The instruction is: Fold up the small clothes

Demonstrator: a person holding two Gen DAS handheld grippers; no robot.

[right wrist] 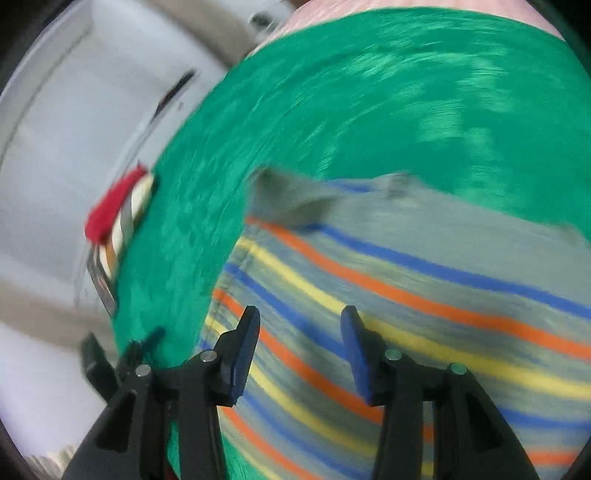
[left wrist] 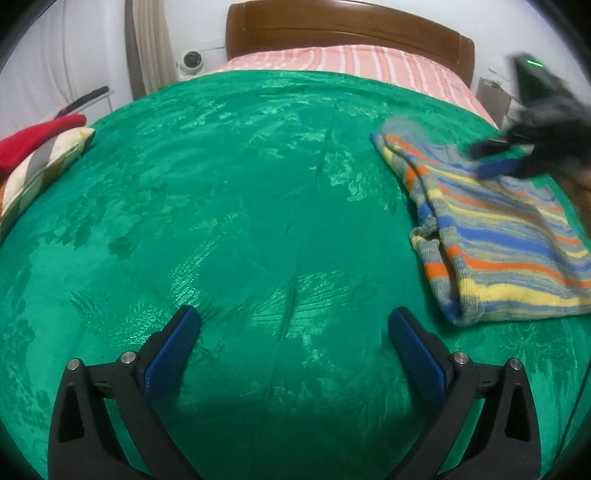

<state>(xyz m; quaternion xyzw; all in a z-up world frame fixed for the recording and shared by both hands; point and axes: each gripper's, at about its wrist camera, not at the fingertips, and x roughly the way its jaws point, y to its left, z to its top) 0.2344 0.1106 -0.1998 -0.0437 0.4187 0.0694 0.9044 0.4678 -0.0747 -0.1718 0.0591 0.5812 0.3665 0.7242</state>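
The striped garment (left wrist: 509, 229) lies folded on the green blanket (left wrist: 221, 192), toward the bed's right side, its long axis running from the near edge back toward the headboard (left wrist: 347, 29); the stripes cross that axis. The left gripper (left wrist: 293, 325) hovers over bare blanket with its jaws spread wide and nothing between them. The right gripper (right wrist: 300, 325), blurred, is above the garment with its jaws apart and not clamping cloth. A red-topped cushion (left wrist: 40, 155) sits at the blanket's left edge.

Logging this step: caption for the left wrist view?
Open left gripper over green bedspread; striped garment lies folded at right, right gripper above it.
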